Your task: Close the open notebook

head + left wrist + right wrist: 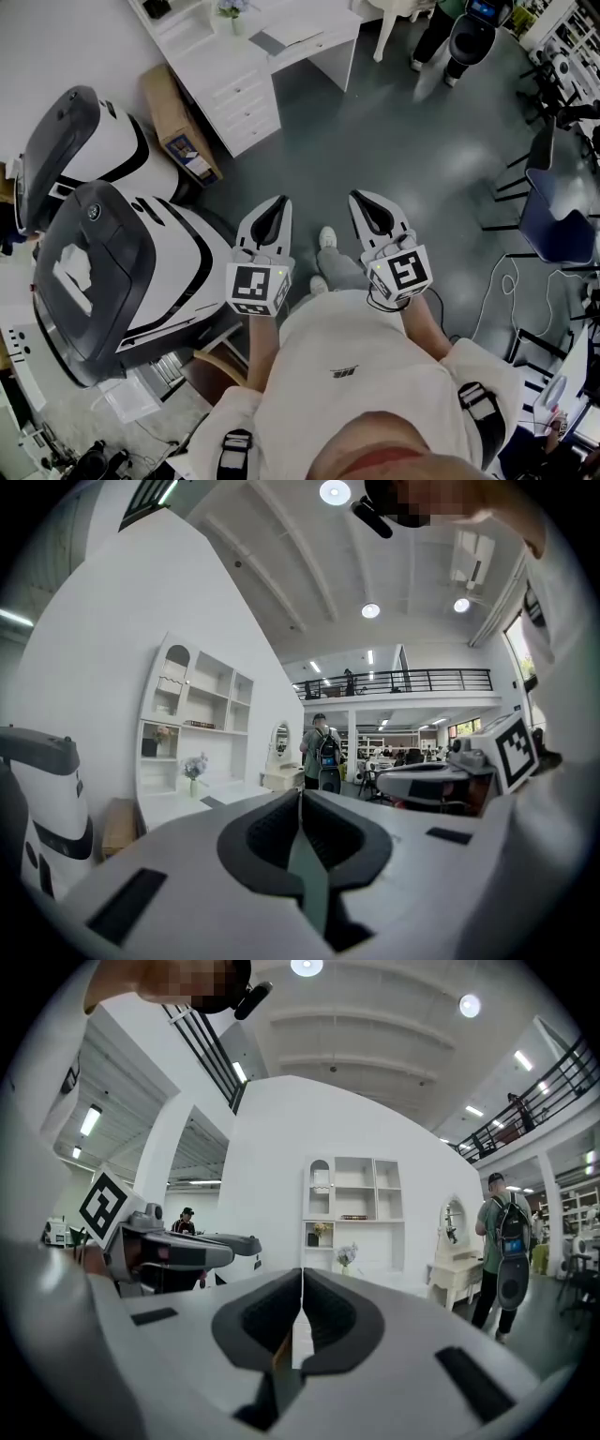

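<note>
Head view, looking steeply down: a person in a white top holds the white-and-black left gripper (277, 206) and the matching right gripper (363, 200) side by side above a grey floor (403, 141), both pointing fwd. Each has its jaws pressed together w/ nothing between them. Two big rounded white-and-black machines (103, 272) stand at left, a white desk w/ drawers (239, 80) and a brown cardboard box (173, 117) lie beyond, and no view shows the notebook.

White shells, dark grey pads (273, 217), black-and-white square markers (251, 281) on left gripper (278, 202) and right gripper (361, 197). Dull grey floor (412, 141). Brown cardboard box (176, 120). White drawer desk (234, 80). White shirt (366, 412) with small dark print.
</note>
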`<action>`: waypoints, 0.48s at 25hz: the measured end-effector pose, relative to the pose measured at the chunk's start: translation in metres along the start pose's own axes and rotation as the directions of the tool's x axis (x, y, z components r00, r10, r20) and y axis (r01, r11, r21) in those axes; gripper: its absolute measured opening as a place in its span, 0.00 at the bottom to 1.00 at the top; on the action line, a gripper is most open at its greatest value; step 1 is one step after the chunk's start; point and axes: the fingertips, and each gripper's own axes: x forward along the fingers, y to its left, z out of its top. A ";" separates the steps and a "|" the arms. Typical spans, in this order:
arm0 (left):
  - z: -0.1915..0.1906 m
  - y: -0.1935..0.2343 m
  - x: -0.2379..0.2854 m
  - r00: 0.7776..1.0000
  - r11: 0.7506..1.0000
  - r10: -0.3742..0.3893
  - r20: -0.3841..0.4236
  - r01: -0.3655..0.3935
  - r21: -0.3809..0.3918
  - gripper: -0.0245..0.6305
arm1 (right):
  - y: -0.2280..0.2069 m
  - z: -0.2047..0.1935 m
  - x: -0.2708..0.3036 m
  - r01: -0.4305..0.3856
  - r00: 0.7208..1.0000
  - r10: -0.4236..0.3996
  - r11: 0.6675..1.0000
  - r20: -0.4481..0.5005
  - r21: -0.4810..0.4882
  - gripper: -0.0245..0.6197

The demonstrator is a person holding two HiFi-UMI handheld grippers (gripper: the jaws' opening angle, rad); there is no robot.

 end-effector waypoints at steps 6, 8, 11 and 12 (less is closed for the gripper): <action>0.000 0.013 0.012 1.000 1.000 -0.001 0.001 0.001 0.002 0.04 | -0.004 -0.001 0.019 0.003 1.000 -0.003 1.000 -0.002 -0.005 0.03; 0.002 0.018 0.019 1.000 1.000 -0.002 -0.003 0.003 0.003 0.04 | -0.009 0.000 0.026 0.004 1.000 -0.004 1.000 -0.007 0.000 0.03; 0.002 0.026 0.029 1.000 1.000 0.000 -0.008 0.000 0.002 0.04 | -0.015 -0.001 0.039 -0.001 1.000 0.001 1.000 -0.009 0.001 0.03; 0.002 0.030 0.033 1.000 1.000 0.002 -0.010 -0.002 0.000 0.04 | -0.017 -0.002 0.044 -0.002 1.000 0.002 1.000 -0.012 0.002 0.03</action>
